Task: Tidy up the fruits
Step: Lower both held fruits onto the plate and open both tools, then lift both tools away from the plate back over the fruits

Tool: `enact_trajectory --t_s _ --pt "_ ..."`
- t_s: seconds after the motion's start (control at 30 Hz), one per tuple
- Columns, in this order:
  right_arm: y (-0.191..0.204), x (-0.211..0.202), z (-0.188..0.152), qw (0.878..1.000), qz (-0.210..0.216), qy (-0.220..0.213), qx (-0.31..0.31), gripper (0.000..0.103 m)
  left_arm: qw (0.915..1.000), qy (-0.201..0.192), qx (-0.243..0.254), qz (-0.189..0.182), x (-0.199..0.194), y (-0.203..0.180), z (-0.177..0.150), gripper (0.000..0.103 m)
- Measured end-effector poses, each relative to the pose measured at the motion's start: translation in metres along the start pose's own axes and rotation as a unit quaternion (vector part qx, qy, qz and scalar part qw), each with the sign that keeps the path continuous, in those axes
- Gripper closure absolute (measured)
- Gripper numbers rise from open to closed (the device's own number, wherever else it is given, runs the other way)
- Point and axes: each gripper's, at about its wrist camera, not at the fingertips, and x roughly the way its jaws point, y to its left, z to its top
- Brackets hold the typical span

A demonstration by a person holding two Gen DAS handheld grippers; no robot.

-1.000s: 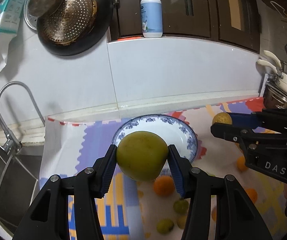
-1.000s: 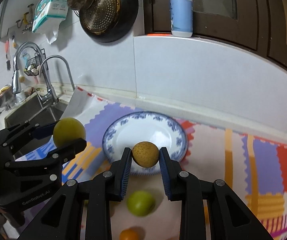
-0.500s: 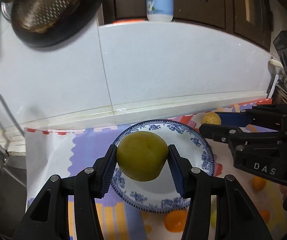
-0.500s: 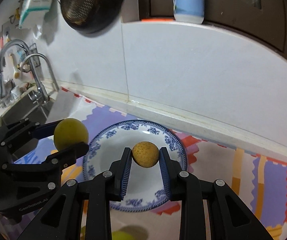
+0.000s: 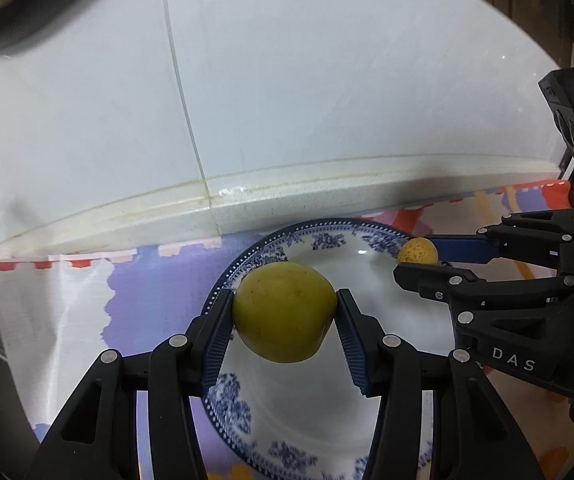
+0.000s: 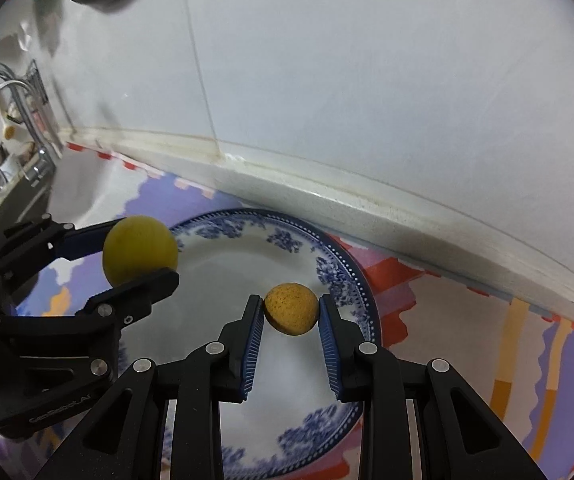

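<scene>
The left gripper [image 5: 285,312] is clamping a large yellow-green fruit [image 5: 284,311] over the left rim of the blue-and-white plate [image 6: 339,276]. The right gripper [image 6: 291,314] is pinching a small speckled yellow fruit [image 6: 291,309] above the plate's right side.

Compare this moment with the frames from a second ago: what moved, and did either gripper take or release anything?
Both grippers came forward and down over the blue-and-white plate, which now fills both views; the loose fruits on the mat have dropped out of sight. Nothing was taken or released: the left gripper stays clamped on the large green-yellow fruit, the right gripper on the small speckled fruit.
</scene>
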Motion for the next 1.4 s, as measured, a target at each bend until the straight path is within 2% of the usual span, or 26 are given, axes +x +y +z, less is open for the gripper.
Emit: enact_trajectory --t_s 0.37,0.43,0.5,0.57,0.63,0.73,0.83,1.27,1.4 --pt "-0.010 0.037 0.000 1.000 0.002 0.028 0.013 0.074 0.9995 0.032 -0.004 -0.002 0.028 0.003 0.004 0.053" --pt "-0.011 0.037 0.000 1.000 0.003 0.026 0.014 0.074 0.9998 0.020 -0.004 0.003 0.027 0.003 0.006 0.050" --pt "-0.012 0.036 0.000 0.999 0.007 0.027 0.017 0.072 0.9998 0.010 -0.003 0.014 0.022 0.003 0.008 0.044" --pt "-0.012 0.033 0.000 1.000 0.010 0.023 0.018 0.066 0.9999 0.007 -0.004 0.015 0.019 0.006 0.008 0.044" --pt "-0.011 0.026 -0.001 1.000 0.001 0.014 0.016 0.065 0.9998 0.002 -0.006 0.020 0.012 0.007 0.008 0.043" --pt "-0.009 0.012 -0.004 1.000 -0.010 0.001 0.014 0.064 0.9997 -0.008 -0.006 0.024 -0.002 0.008 0.007 0.040" --pt "-0.006 -0.007 -0.006 0.999 -0.025 -0.015 0.019 0.056 0.9992 -0.022 -0.007 0.031 -0.020 0.007 0.004 0.035" --pt "0.023 -0.106 -0.040 0.992 -0.067 -0.104 0.028 0.033 0.9923 -0.104 -0.020 0.064 -0.127 -0.002 -0.021 0.014" --pt "0.035 -0.137 -0.054 0.988 -0.076 -0.130 0.028 0.031 0.9889 -0.130 -0.019 0.069 -0.160 -0.007 -0.034 0.007"
